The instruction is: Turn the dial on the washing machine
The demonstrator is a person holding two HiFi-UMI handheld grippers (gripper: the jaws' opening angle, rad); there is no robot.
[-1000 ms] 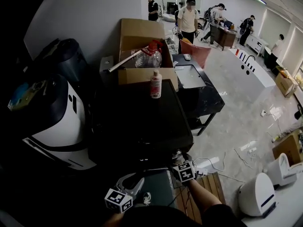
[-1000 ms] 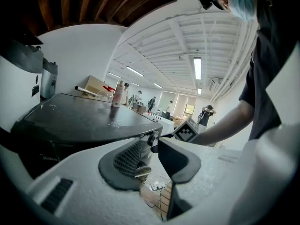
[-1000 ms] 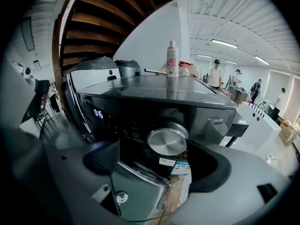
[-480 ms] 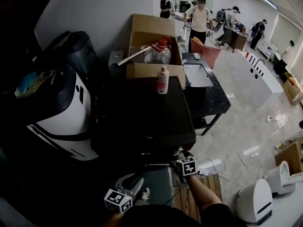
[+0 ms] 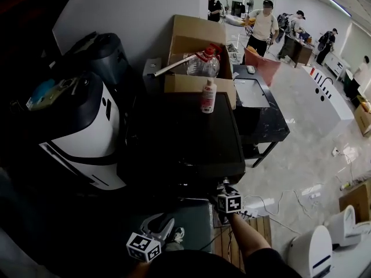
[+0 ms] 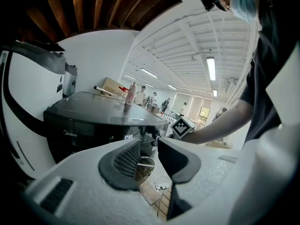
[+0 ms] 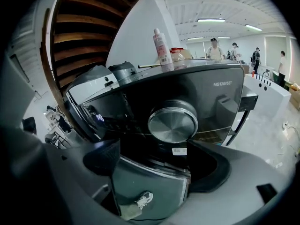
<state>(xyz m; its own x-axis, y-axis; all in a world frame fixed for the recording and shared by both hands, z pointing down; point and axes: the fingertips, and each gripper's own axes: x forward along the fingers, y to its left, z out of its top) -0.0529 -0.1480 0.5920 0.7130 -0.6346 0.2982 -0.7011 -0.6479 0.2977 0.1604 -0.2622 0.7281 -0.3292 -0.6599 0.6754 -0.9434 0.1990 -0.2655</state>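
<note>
The right gripper point(image 7: 152, 149) had its jaws wide apart and empty, just short of the silver dial point(image 7: 172, 124) near the washing machine's point(image 5: 179, 138) front right corner. The left gripper point(image 6: 149, 145) hung lower, jaws narrowly parted, empty.

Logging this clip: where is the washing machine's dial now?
In the right gripper view, the dial sits centre on the washing machine front, just beyond the open right tool.

A plain white wall point(image 5: 133, 16) runs back on my left into an open hall with a pale, glossy floor point(image 5: 313, 149). A dark table point(image 5: 272, 123) stands beside a cardboard box point(image 5: 197, 36), and white cables point(image 5: 293, 194) trail over the floor. Strip lights point(image 6: 211, 69) line the white beamed ceiling point(image 6: 183, 46). People point(image 5: 266, 22) stand at the far end.
</note>
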